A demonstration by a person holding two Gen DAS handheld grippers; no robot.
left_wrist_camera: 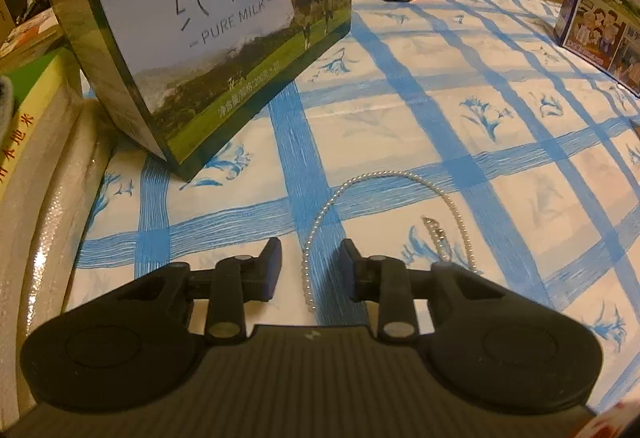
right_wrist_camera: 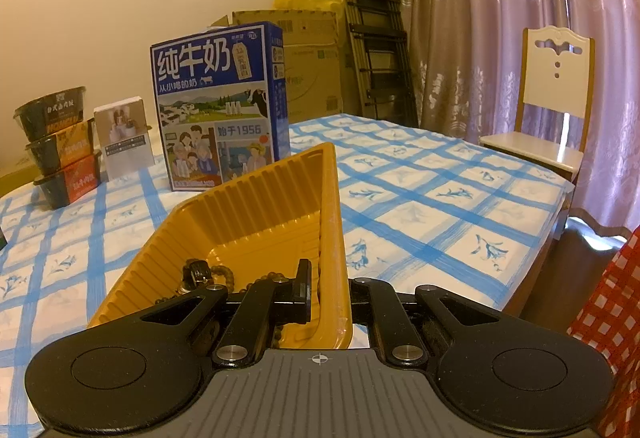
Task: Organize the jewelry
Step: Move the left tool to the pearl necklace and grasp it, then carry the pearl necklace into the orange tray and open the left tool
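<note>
Two hand-held grippers in use. Left hand-held gripper (left_wrist_camera: 310, 256), lower centre of frame: jaws parted, astride a pearl necklace (left_wrist_camera: 384, 178) lying looped on the blue-checked worktop (left_wrist_camera: 460, 98); pads not pressing it. Right hand-held gripper (right_wrist_camera: 330, 288): clamped on the rim of a tilted yellow tray (right_wrist_camera: 260, 206), dark bead bracelet (right_wrist_camera: 224, 272) inside. Milk carton (left_wrist_camera: 208, 18) upper left

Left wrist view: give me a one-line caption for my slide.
Left gripper, jaws open, straddles a pearl necklace lying on the blue-checked tablecloth near a milk carton.
</note>
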